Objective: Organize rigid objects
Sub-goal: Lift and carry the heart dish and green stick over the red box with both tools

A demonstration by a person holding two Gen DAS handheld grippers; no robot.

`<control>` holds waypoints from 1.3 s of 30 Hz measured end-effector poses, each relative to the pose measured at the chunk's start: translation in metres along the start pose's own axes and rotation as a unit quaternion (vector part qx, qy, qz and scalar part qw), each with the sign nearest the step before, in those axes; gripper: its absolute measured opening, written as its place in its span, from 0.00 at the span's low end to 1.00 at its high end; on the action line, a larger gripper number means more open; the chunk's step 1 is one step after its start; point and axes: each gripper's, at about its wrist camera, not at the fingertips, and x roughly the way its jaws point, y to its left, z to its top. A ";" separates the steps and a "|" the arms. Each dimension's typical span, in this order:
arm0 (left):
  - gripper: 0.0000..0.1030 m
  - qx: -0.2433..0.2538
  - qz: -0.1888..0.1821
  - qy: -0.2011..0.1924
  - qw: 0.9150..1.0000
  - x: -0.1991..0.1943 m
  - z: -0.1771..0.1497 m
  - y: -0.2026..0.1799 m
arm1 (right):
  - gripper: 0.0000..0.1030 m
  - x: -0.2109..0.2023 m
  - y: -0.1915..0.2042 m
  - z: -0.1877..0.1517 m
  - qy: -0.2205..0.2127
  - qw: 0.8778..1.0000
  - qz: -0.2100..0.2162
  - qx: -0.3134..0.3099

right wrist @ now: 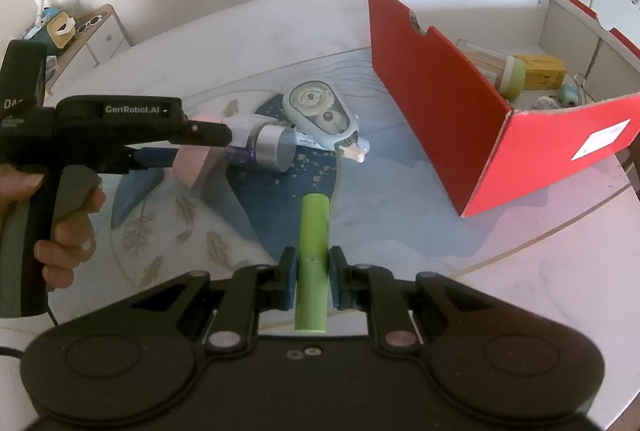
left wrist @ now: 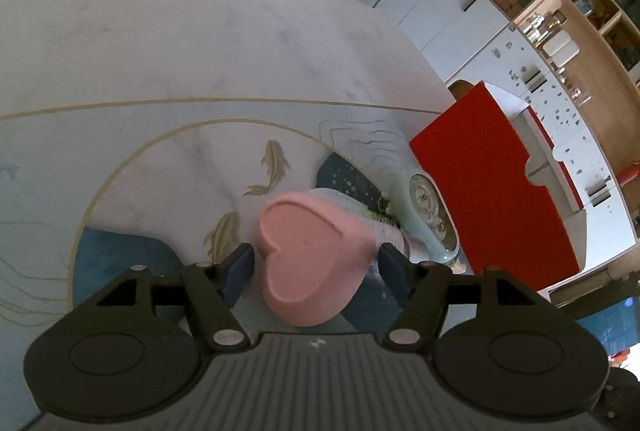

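— Which hand is nearer the box?

— The right one. Its right gripper [right wrist: 313,281] is clenched on a green tube [right wrist: 314,251], the blue pads pressing on both sides. The tube's long axis runs straight ahead along the fingers, sticking out past the tips and back toward the camera. The red box [right wrist: 440,103] sits ahead and off to the right of it, open at the top, with bare surface [right wrist: 400,191] between the two.

— So the move turns on that?

— I'd say so: carry the tube forward and rightward, over the near red wall. The box lies lengthwise away from that hand, so I judge the tube wants little turning to drop in.

— What's in the box already?

— A clear jar with a green lid [right wrist: 504,71] lying on its side, a yellow carton [right wrist: 544,71] behind it, and a couple of small pale things in the corner — too small to name.

— And the left hand?

— The left gripper [left wrist: 316,271] has its fingers released. A pink heart box [left wrist: 312,255] lies flat on the surface between them, a gap showing at each pad, so nothing is gripped. The heart's point faces back toward the camera.

— Anything else still out?

— A pale blue tape dispenser [right wrist: 320,115] and a small bottle with a silver cap [right wrist: 260,145], both lying just beyond the heart, the bottle touching the dispenser — all of them well short of the box.
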 end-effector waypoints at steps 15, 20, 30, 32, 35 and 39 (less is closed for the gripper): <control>0.59 0.017 0.016 -0.020 1.000 -0.014 -0.008 -0.009 | 0.15 -0.014 -0.007 0.011 -0.019 1.000 0.010 0.006; 0.59 0.024 0.019 -0.025 0.999 -0.030 -0.012 -0.019 | 0.15 -0.029 -0.014 0.020 -0.033 0.999 0.024 0.009; 0.59 0.061 0.005 -0.045 0.997 -0.065 -0.015 -0.067 | 0.15 -0.061 -0.039 0.047 -0.058 0.997 0.049 0.023; 0.59 0.067 0.003 -0.048 0.997 -0.068 -0.014 -0.079 | 0.15 -0.066 -0.047 0.054 -0.065 0.996 0.052 0.023; 0.59 0.074 0.007 -0.051 0.996 -0.071 -0.012 -0.098 | 0.15 -0.073 -0.061 0.064 -0.076 0.995 0.056 0.022; 0.59 0.084 0.006 -0.052 0.995 -0.069 -0.008 -0.124 | 0.15 -0.081 -0.083 0.076 -0.090 0.994 0.054 0.020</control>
